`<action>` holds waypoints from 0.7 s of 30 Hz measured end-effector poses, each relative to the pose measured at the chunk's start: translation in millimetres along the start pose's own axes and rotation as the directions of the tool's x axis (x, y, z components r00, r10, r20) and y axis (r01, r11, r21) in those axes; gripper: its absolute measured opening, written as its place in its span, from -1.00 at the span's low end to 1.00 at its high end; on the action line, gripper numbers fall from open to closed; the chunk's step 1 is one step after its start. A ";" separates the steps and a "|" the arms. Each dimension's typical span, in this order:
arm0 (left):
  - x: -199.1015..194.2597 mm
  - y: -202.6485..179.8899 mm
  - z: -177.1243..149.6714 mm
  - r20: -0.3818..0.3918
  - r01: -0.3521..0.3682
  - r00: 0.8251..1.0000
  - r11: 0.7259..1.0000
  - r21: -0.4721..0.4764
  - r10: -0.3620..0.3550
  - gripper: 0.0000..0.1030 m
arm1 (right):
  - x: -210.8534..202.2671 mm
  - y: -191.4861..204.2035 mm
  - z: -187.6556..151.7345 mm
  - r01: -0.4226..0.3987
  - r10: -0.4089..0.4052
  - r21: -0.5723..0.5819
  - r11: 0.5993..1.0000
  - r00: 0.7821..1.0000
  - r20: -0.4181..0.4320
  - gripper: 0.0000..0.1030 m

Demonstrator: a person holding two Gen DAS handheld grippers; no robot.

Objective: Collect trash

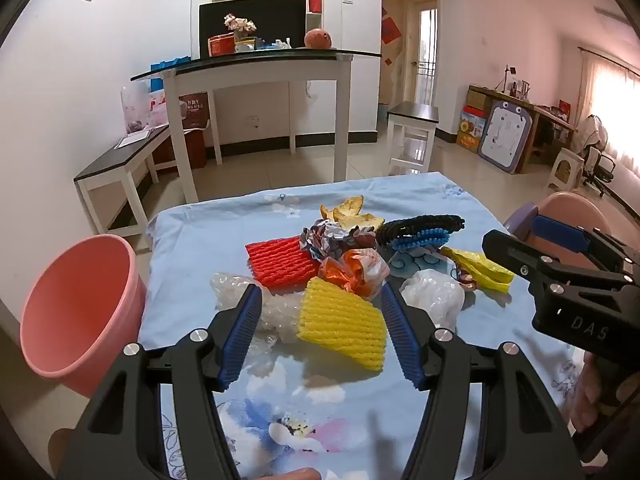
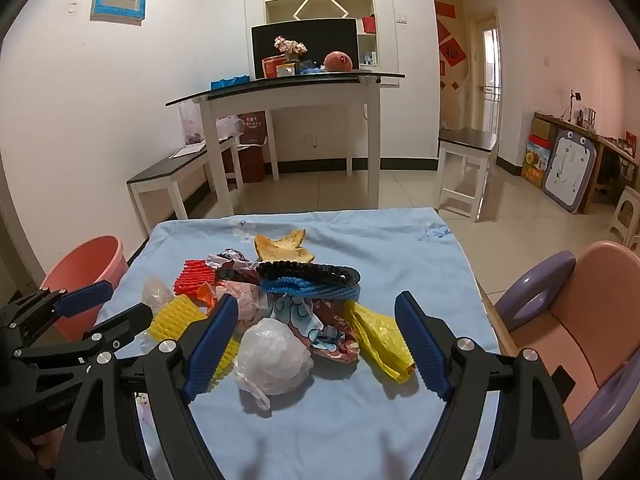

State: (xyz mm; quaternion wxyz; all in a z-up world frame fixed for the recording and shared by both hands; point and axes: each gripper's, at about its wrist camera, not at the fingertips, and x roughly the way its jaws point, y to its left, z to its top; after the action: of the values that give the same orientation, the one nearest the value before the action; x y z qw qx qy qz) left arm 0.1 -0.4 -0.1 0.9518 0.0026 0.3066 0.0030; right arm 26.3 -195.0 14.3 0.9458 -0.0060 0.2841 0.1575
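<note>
Left wrist view: low over near edge of table (image 1: 192, 240), close, looking forward between own gripper (image 1: 320, 334) fingers toward far wall; aimed at left half of trash pile, yellow foam net (image 1: 342, 328) nearest.

Right wrist view: same height and heading, set further right; white plastic bag (image 2: 272, 356) nearest, between own gripper (image 2: 316, 346) fingers.

Shared: whole pile, pink bucket (image 1: 76, 304) at left table edge, white desk at wall. Each view catches other gripper at its side edge.
</note>
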 end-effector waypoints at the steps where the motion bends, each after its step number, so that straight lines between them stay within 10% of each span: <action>1: 0.0 0.0 0.0 0.000 0.001 1.000 1.000 0.000 -0.001 0.22 | -0.1 -0.2 0.1 -0.001 0.001 0.001 1.000 1.000 0.001 0.54; 21: 0.2 0.3 0.1 -0.010 0.006 1.000 1.000 -0.006 -0.006 0.22 | 0.7 0.4 1.0 -0.001 0.001 0.005 1.000 1.000 -0.002 0.54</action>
State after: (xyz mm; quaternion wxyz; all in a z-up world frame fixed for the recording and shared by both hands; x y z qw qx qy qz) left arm 0.4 -0.1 -0.2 0.9503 -0.0012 0.3113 0.0014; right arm 27.2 -194.3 14.8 0.9454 -0.0037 0.2854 0.1574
